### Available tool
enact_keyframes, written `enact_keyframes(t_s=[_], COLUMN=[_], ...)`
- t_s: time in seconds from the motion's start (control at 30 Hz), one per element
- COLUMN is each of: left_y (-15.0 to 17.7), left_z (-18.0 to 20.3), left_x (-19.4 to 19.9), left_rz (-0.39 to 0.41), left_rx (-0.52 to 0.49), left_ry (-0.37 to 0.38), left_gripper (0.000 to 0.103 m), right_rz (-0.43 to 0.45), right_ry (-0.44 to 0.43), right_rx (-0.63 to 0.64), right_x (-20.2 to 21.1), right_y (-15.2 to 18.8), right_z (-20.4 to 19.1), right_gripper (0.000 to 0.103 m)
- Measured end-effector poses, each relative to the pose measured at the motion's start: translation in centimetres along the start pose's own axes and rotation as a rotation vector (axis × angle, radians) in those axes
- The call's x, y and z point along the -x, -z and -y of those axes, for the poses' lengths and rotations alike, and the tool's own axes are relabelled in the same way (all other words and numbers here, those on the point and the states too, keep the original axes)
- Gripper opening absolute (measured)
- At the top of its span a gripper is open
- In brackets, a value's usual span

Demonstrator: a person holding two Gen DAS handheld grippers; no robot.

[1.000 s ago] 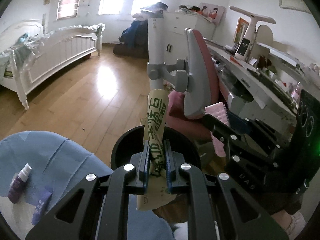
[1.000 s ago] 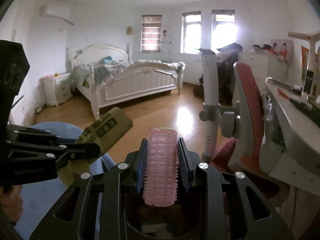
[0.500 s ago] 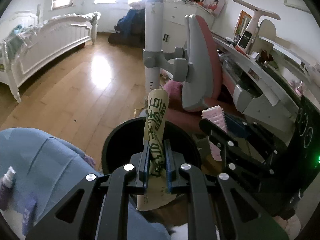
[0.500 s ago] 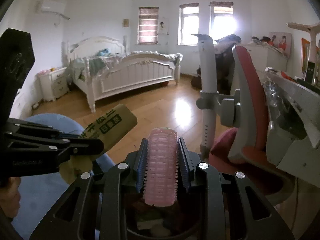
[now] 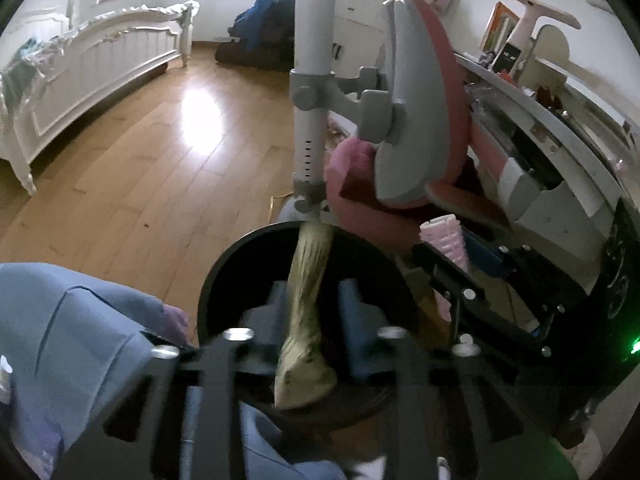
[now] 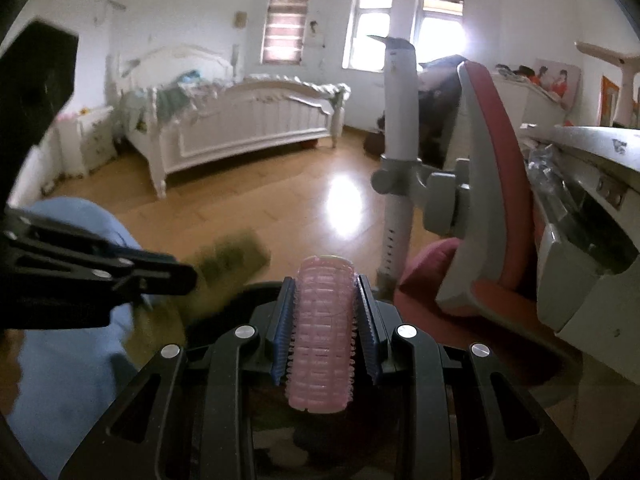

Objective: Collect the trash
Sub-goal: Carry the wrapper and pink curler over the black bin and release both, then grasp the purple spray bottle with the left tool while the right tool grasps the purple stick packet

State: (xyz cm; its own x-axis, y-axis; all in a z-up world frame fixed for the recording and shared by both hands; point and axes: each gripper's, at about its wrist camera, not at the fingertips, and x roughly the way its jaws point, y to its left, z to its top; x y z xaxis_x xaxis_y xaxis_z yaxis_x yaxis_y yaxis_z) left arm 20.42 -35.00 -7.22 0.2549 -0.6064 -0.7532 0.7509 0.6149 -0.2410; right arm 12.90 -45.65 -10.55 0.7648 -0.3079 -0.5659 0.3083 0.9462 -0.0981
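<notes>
Left gripper [image 5: 310, 312] jaws are opening over the black bin [image 5: 224, 268] to drop the paper wrapper [image 5: 306, 312]; right gripper [image 6: 325, 304] clamps a pink hair roller [image 6: 322, 332], awaiting its turn

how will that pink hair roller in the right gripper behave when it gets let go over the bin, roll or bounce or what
The pink hair roller looks hollow and light, so it should drop easily into the black bin below. Its cylinder shape would likely roll on a flat floor. The bristly surface seems to catch on the right gripper pads, so it may cling briefly.
</notes>
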Motion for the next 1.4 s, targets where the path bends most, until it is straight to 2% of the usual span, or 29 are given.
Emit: enact_keyframes(t_s=[0.07,0.1,0.13,0.17,0.33,0.5,0.63,0.83,0.9,0.97,1.07,1.17,1.23,1.4], left_y=[0.1,0.2,0.3,0.4,1.2,2.7,4.6,7.8,8.3,8.8,8.8,8.6,8.6,9.5], left_z=[0.1,0.1,0.1,0.0,-0.6,-2.8,-5.8,-14.1,-16.5,-18.9,-20.9,-21.0,-21.4,-22.8], left_x=[0.8,1.2,1.5,1.6,3.7,6.8,9.1,12.2,12.4,12.0,10.6,9.4,8.9,10.0], left_rz=[0.032,0.041,0.044,0.045,0.062,0.098,0.103,0.099,0.079,0.036,-0.031,-0.064,-0.065,-0.005], left_rx=[-0.006,-0.009,-0.012,-0.014,-0.018,0.009,0.047,0.157,0.171,0.176,0.130,0.055,0.038,0.100], left_ry=[-0.013,-0.017,-0.019,-0.021,-0.050,-0.101,-0.146,-0.323,-0.376,-0.411,-0.408,-0.387,-0.385,-0.419], left_gripper=[0.064,0.066,0.066,0.066,0.066,0.074,0.074,0.073,0.066,0.051,0.045,0.043,0.033,0.028], right_rz=[-0.010,-0.010,0.007,0.033,0.031,0.020,-0.022,-0.156,-0.205,-0.263,-0.325,-0.378,-0.409,-0.422], right_ry=[0.014,0.012,0.010,0.001,-0.038,-0.149,-0.308,-0.563,-0.628,-0.692,-0.720,-0.703,-0.699,-0.669], right_rx=[0.007,0.005,-0.007,-0.021,-0.030,-0.060,-0.059,-0.041,-0.033,-0.029,-0.019,-0.001,0.003,0.030], right_x=[-0.2,-0.3,0.1,0.7,1.7,2.9,3.7,4.0,3.9,3.6,2.9,2.2,1.4,0.7], right_y=[0.2,0.3,0.5,0.5,0.2,-0.4,-1.7,-2.8,-2.8,-2.9,-3.1,-2.9,-2.7,-3.4], right_z=[0.0,0.1,0.1,0.1,-0.8,-3.1,-6.8,-14.1,-16.6,-19.4,-22.5,-25.0,-25.9,-28.5], right_gripper=[0.034,0.053,0.078,0.084,0.085,0.085,0.085,0.085,0.085,0.085,0.084,0.077,0.072,0.072])
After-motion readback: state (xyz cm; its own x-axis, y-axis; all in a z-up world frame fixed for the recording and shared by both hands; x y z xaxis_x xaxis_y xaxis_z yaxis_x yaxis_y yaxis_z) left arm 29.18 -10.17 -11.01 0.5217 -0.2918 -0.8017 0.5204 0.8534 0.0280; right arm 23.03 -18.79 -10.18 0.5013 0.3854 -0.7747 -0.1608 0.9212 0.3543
